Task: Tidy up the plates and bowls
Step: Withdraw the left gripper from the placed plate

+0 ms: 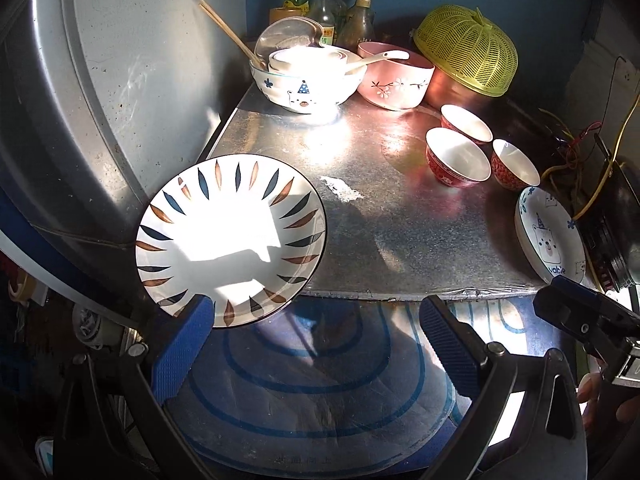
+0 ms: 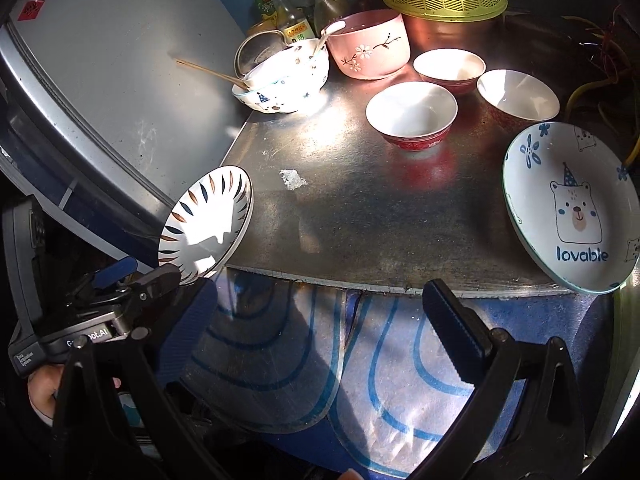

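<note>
A white plate with blue and brown leaf marks [image 1: 231, 240] hangs over the metal table's [image 1: 400, 232] front left corner; it also shows tilted in the right wrist view [image 2: 208, 222]. My left gripper [image 1: 316, 344] is open, its left finger [image 1: 182, 352] just under the plate's near rim; whether it touches is unclear. My right gripper [image 2: 320, 344] is open and empty before the table's front edge. A bear plate [image 2: 572, 208] lies at the front right. Three small red bowls [image 2: 412, 114] stand behind it. A bear bowl stack [image 1: 306, 78] and a pink bowl [image 1: 396, 76] stand at the back.
A grey appliance wall [image 1: 120, 100] borders the table on the left. Bottles [image 1: 332, 8] and a yellow-green mesh cover [image 1: 466, 54] stand at the back. Chopsticks [image 1: 228, 32] and a spoon stick out of the bowls. Wires [image 1: 592, 168] lie at the right. A blue-striped mat [image 2: 360, 360] lies below.
</note>
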